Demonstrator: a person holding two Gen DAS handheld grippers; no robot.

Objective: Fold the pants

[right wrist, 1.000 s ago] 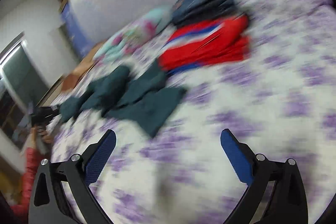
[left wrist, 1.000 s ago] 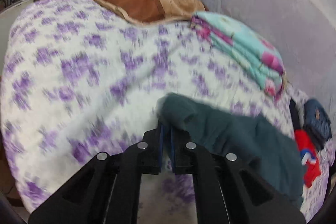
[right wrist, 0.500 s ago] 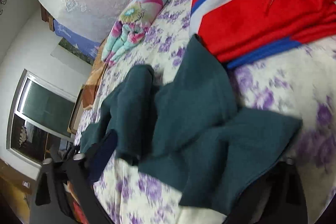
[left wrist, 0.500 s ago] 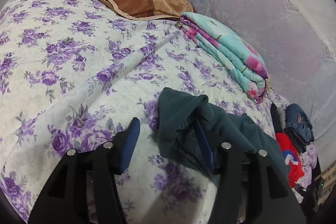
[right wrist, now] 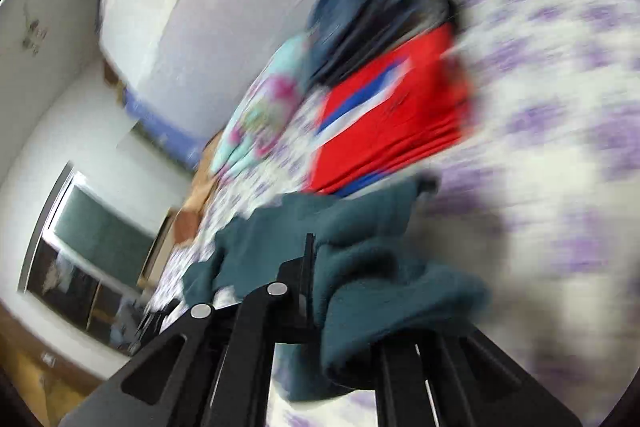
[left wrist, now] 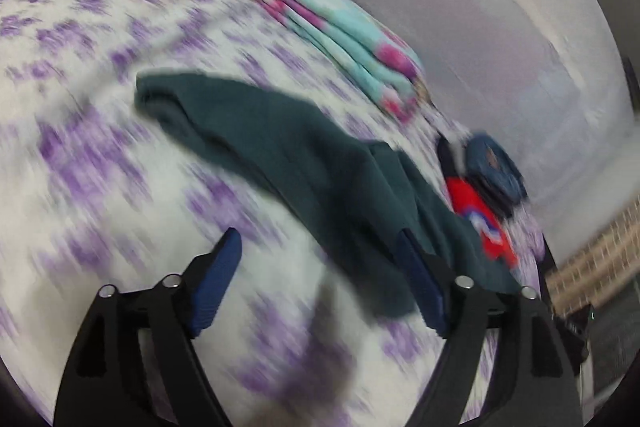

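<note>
- The pants lie rumpled across the bed, beside the red top.
- Right gripper is clamped on one end; left gripper hangs spread, empty.
- Folding has hardly begun, I judge.

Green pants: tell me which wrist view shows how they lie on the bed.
The left wrist view. There the green pants stretch in one long strip across the floral bedspread, from the far end to the open left gripper. The right wrist view shows only bunched cloth clamped in the right gripper.
</note>
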